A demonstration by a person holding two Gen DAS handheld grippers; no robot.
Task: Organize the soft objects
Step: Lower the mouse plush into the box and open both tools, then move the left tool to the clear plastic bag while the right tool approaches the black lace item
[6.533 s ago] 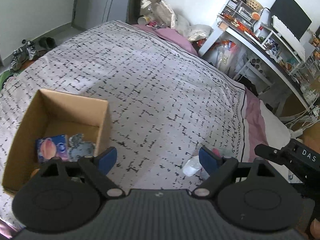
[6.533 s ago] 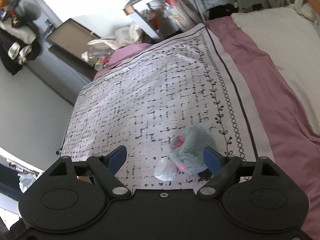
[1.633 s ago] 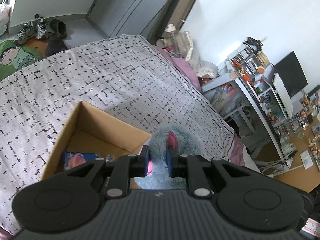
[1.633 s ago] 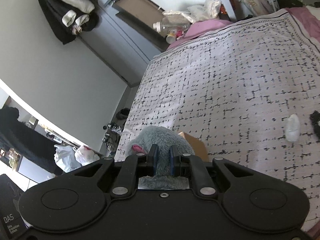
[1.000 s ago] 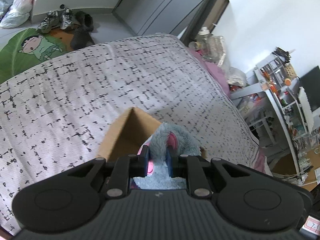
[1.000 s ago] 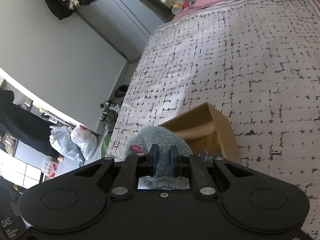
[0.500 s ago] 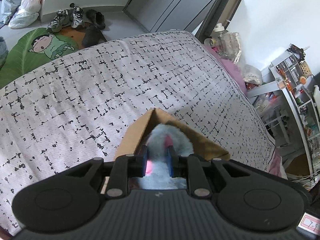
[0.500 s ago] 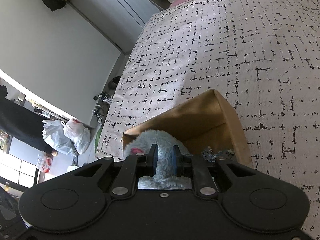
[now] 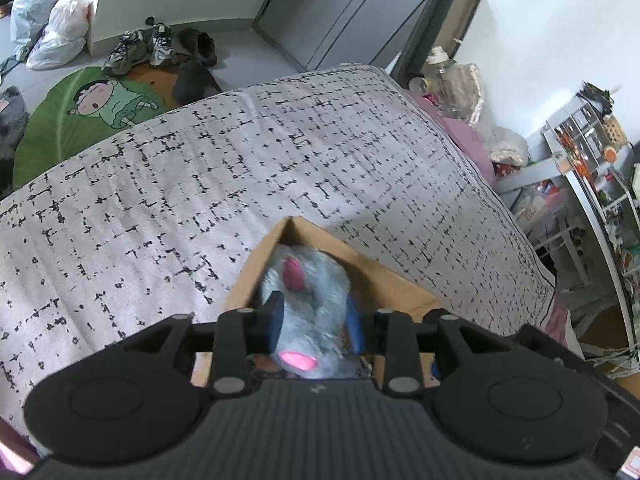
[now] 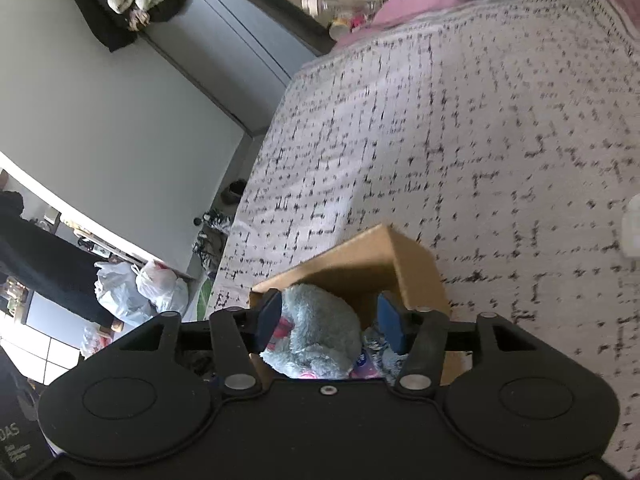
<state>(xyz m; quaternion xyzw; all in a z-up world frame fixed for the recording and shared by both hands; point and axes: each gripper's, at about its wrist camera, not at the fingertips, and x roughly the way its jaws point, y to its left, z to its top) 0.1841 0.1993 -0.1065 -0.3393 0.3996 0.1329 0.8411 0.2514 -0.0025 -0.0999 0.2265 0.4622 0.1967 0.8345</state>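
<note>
Grey plush toy lying in the cardboard box on the bed, both pairs of tongs parted around it.

The left tongs (image 9: 314, 316) have just been opening: their blue pads stand on either side of the grey plush toy (image 9: 308, 288), close to its fur but no longer pinching it. The right tongs (image 10: 330, 322) have also just been opening and stand wider, one pad beside the toy (image 10: 316, 334), the other clear of it. The toy, with pink ears, rests inside the cardboard box (image 10: 416, 268), over a printed packet (image 10: 364, 360) whose lettering is too small to read. The box sits on the black-flecked bedspread (image 9: 180, 200). The only legible writing is "DAS" (image 10: 10, 432), at the lower left edge of the right wrist view.
</note>
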